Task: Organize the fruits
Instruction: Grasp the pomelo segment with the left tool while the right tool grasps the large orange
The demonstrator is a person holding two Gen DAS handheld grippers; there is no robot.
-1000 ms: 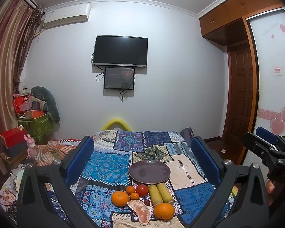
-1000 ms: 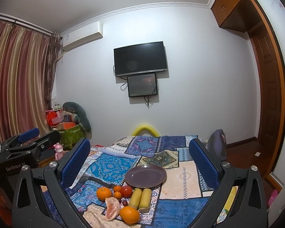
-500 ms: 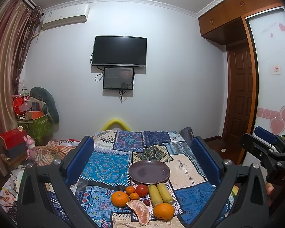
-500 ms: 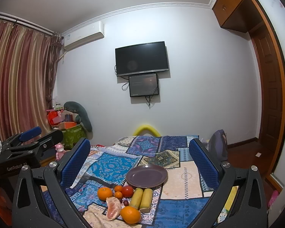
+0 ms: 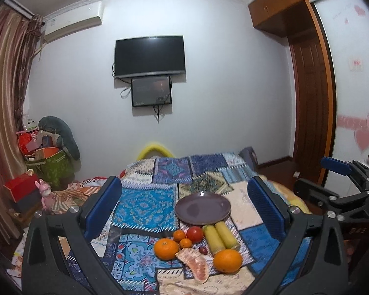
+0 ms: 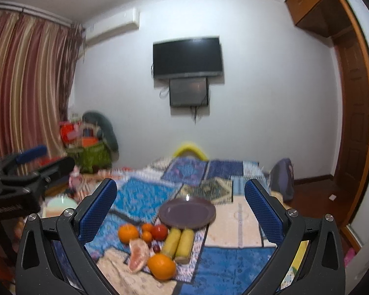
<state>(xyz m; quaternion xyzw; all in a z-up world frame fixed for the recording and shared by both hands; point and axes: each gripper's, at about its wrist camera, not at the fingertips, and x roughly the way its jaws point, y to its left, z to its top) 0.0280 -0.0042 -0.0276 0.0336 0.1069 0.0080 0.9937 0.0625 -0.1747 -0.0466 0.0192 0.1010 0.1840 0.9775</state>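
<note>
An empty purple plate (image 5: 203, 208) (image 6: 187, 212) lies on the patchwork cloth. In front of it lie two oranges (image 5: 166, 248) (image 5: 227, 260), two small tangerines (image 5: 179, 235), a red tomato (image 5: 194, 234), two yellow corn pieces (image 5: 220, 236) (image 6: 180, 242), a peeled pomelo wedge (image 5: 194, 264) (image 6: 137, 254) and a small dark grape (image 5: 203, 250). My left gripper (image 5: 184, 204) is open and empty, held above and short of the fruit. My right gripper (image 6: 180, 205) is open and empty too, likewise short of the fruit.
The patchwork cloth (image 5: 145, 204) covers a bed or table. Boxes and bags (image 5: 46, 162) crowd the left floor by a curtain. A wooden door (image 5: 310, 113) stands at right. The right gripper's body (image 5: 339, 191) shows at the left view's right edge.
Both grippers have shifted slightly; the fruit and plate sit a little higher and nearer in both views. The right wrist view is blurred by motion. Nothing was grasped.
</note>
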